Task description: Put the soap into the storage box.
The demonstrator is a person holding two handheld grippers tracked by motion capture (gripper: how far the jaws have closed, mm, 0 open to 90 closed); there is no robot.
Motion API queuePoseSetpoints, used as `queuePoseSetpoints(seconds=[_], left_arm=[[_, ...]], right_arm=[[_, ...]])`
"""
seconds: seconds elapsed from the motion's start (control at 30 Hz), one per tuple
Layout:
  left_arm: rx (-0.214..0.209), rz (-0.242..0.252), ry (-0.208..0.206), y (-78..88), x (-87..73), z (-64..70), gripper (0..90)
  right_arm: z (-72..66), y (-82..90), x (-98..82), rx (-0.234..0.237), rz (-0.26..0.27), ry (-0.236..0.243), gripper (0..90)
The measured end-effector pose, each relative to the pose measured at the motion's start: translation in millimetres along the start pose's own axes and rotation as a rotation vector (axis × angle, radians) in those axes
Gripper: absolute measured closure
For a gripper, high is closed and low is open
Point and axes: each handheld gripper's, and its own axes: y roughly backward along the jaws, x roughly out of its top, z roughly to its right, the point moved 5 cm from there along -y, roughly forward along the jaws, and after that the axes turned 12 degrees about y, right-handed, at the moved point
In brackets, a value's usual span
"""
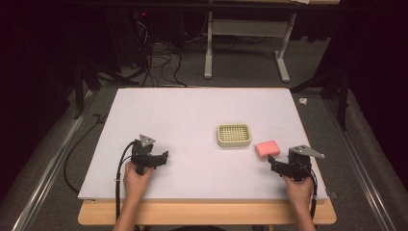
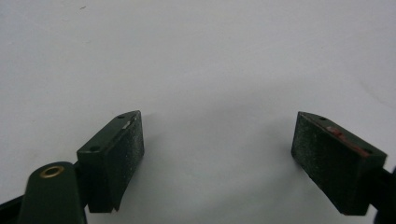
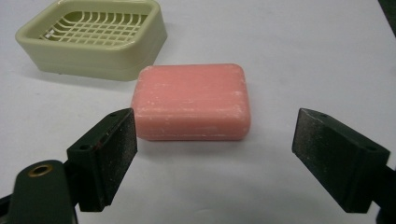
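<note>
Far left on the white bench (image 1: 159, 106): left hand-held gripper (image 1: 166, 156), jaws spread wide over bare surface, nothing between them, resting well apart from the work. Toward the middle: pale green soap dish (image 1: 234, 135), slatted and empty, standing flat. Just beside its right corner, apart from it: pink soap bar (image 1: 267, 148), lying flat on the bench. Farther right: right hand-held gripper (image 1: 272, 162), jaws wide open, aimed at the bar from close by; in the right gripper view the soap bar (image 3: 191, 101) sitting slightly ahead of the pads (image 3: 114, 154), a little left of centre, with the soap dish (image 3: 95, 37) behind it to the left. Step in hand, by the look of it: closing in for the grasp. Best done by easing forward and a touch left until the bar sits squarely between the pads, keeping low over the bench, squeezing across the short sides with gentle force, since soap likely slips. Then a clean lift, high enough to clear the dish rim.
</note>
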Motion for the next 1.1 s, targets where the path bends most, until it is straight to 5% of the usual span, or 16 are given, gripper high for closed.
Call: queuePoseSetpoints(seconds=[0.37,1.1], left_arm=[[0.0,0.001,0.001,0.0,0.0,0.0,17.5],[0.0,0.001,0.001,-0.1,0.0,0.0,17.5]], right_arm=[[-12.1,-10.2,14.8,0.013,0.015,0.046,13.4],[-14.6,-41.8,20.9,-0.026,-0.055,0.067,12.2]])
